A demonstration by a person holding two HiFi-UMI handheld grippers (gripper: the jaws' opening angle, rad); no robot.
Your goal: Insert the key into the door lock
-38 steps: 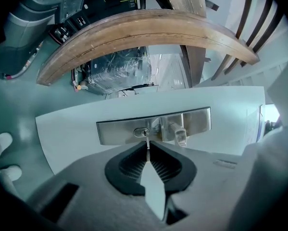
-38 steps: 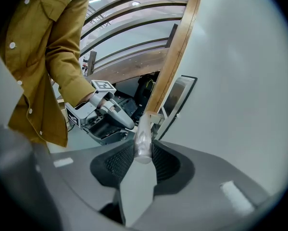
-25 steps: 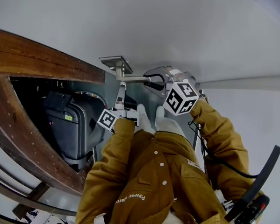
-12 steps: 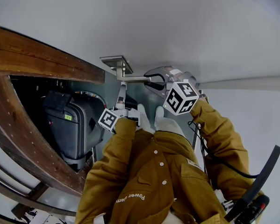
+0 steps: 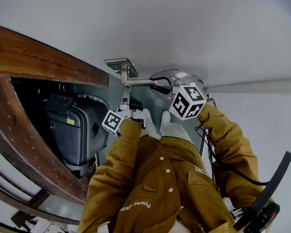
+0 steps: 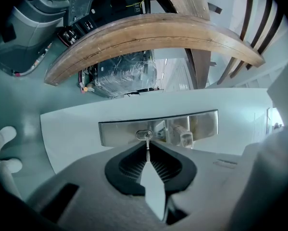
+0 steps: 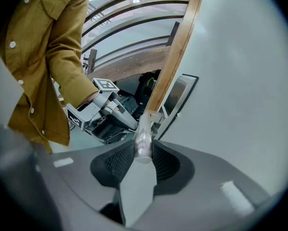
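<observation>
In the left gripper view my left gripper (image 6: 147, 147) is shut on a thin silver key (image 6: 147, 153). The key points straight at the oval keyhole (image 6: 144, 135) in the steel lock plate (image 6: 201, 125) on the white door. Its tip meets the keyhole; how deep it sits I cannot tell. In the head view that gripper (image 5: 125, 96) reaches up under the lock plate (image 5: 119, 63). My right gripper (image 7: 144, 146) is shut on the end of the steel door handle (image 7: 144, 129), also seen from above as the right gripper (image 5: 161, 85) on the lever handle (image 5: 139, 81).
A curved wooden door frame (image 5: 43, 64) borders the door's edge on the left. Behind it stands a dark grey case (image 5: 75, 130). A black cable (image 5: 269, 186) hangs at the right. The person's mustard jacket (image 5: 155, 188) fills the lower middle.
</observation>
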